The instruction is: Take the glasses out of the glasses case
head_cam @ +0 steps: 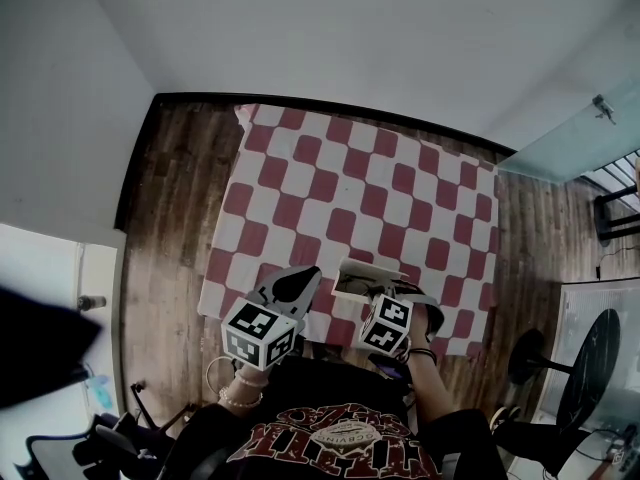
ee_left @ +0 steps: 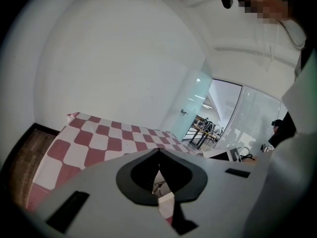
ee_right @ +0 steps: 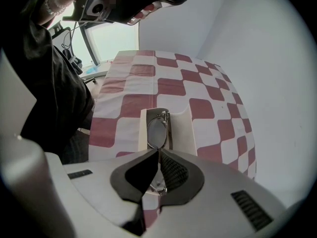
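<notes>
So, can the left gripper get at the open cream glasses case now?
Probably yes. The left gripper sits beside the cream glasses case with only red-and-white checked cloth between. Its jaws are together and must open first. The right gripper, shut on the metal-rimmed glasses, occupies the other side.

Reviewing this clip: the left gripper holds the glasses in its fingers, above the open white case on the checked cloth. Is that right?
Not quite. It is the right gripper that is shut on the glasses, above the open white case on the checked cloth. The right gripper view shows this. The left gripper is shut on nothing.
</notes>
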Motion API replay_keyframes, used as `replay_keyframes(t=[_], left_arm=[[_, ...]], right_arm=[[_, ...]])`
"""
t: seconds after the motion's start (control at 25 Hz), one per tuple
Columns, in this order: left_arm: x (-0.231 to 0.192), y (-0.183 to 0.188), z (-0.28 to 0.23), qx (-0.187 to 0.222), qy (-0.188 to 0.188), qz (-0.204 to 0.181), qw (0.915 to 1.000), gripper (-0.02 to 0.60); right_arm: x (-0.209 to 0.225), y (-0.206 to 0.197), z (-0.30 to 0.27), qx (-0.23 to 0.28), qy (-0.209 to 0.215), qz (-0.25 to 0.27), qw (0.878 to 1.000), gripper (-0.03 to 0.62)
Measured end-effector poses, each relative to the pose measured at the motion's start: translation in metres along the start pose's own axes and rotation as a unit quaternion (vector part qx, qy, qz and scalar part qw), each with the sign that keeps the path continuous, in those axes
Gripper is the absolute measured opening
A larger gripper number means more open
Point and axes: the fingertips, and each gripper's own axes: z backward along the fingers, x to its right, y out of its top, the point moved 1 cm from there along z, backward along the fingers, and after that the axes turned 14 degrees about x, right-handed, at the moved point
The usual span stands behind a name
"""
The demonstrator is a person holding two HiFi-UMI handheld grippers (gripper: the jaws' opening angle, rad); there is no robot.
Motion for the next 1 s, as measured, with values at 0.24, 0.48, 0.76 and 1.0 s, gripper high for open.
replay_keyframes(t=[0.24, 0.48, 0.76, 1.0], left_arm=[[0.000, -0.002, -0.002, -0.004, -0.003, -0.001, 1.0000, 0.006], [0.001, -0.005, -0.004, -0.014, -0.009, -0.003, 0.9999, 0.006], [0.003, -0.006, -0.007, -0.017, -0.017, -0.006, 0.9997, 0.006], [0.004, -0.009, -0.007, -0.024, -0.023, -0.009, 0.9994, 0.006]], right_arm=[[0.000, 0.002, 0.006, 0.003, 0.004, -0.005, 1.000, 0.032], [0.005, 0.007, 0.018, 0.013, -0.004, -0.007, 1.000, 0.031], [0.007, 0.013, 0.031, 0.022, -0.012, -0.008, 1.000, 0.031], [0.007, 0.019, 0.049, 0.028, -0.012, -0.013, 0.999, 0.031]])
